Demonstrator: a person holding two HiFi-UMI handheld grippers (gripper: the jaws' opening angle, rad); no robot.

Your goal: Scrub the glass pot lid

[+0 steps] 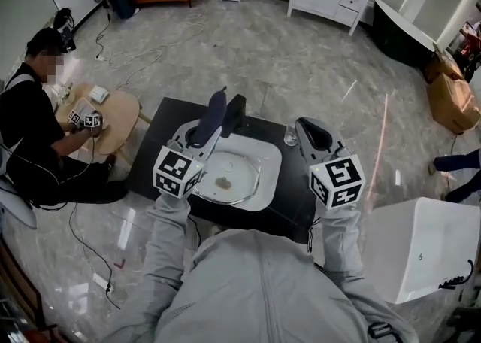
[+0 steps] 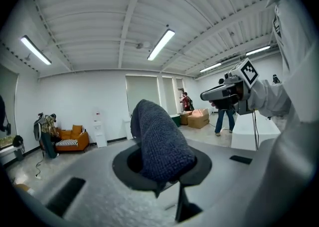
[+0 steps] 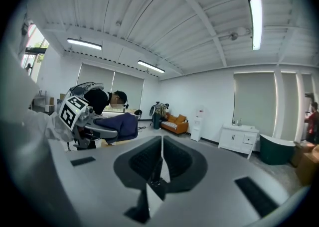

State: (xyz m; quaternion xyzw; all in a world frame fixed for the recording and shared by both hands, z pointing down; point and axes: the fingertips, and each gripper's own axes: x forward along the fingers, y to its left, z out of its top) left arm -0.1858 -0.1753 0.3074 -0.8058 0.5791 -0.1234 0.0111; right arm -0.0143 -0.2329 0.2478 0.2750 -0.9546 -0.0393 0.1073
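The glass pot lid (image 1: pixel 239 183) lies in a white basin (image 1: pixel 265 155) on a black table (image 1: pixel 161 138), with a brownish spot at its middle. My left gripper (image 1: pixel 225 104) is raised over the basin's far-left edge and shut on a dark blue cloth (image 1: pixel 211 117). In the left gripper view the cloth (image 2: pixel 159 141) stands up out of the jaws and fills them. My right gripper (image 1: pixel 314 135) hovers right of the basin. Its jaws (image 3: pixel 162 159) are pressed together with nothing between them. Neither gripper touches the lid. Both gripper views look out across the room, so they do not show the lid.
A small drinking glass (image 1: pixel 290 136) stands on the black table between the grippers. A person sits at a round wooden table (image 1: pixel 116 119) to the left. A white box (image 1: pixel 421 247) stands close at the right. Cables run over the floor at left.
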